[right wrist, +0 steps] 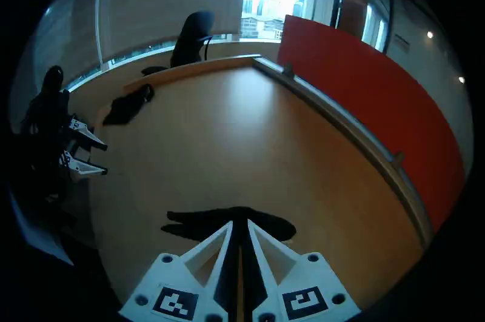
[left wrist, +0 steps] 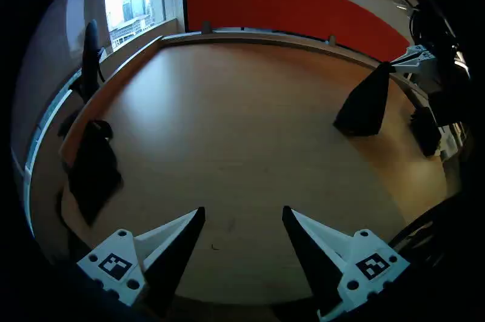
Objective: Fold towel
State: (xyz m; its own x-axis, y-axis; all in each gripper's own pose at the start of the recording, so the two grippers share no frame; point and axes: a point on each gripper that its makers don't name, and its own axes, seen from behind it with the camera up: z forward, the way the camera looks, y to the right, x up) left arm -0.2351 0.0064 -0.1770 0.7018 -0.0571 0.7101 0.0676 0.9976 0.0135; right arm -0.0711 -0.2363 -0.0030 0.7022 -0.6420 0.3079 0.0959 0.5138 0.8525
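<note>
The right tool point(right wrist: 240, 225) is pinching a dark, limp fabric towel point(right wrist: 200, 222) between fingers drawn almost together. In the left gripper view that towel is hanging from it in a bunched cone at two o'clock, its lower edge touching the pale wooden surface point(left wrist: 242, 128). The left tool point(left wrist: 242, 208) is hovering with its fingers spread wide, gripping nothing, well apart from the towel.

The risk, as I judge it, is lying in that single pinch. The cloth is gathering into a bundle rather than spreading flat, so a fold started from here is likely to come out crooked, and a thin grip may be letting fabric slip. The towel's dark folds are also hiding its corners, making a second grasp hard to place.

A second crumpled dark cloth point(left wrist: 91, 173) is lying at nine o'clock near the surface's edge and could be mistaken for the work. A black office chair point(right wrist: 191, 34) is standing beyond, and a long red partition panel point(right wrist: 376, 110) is bordering the far side. The wood between left tool and towel is bare.
</note>
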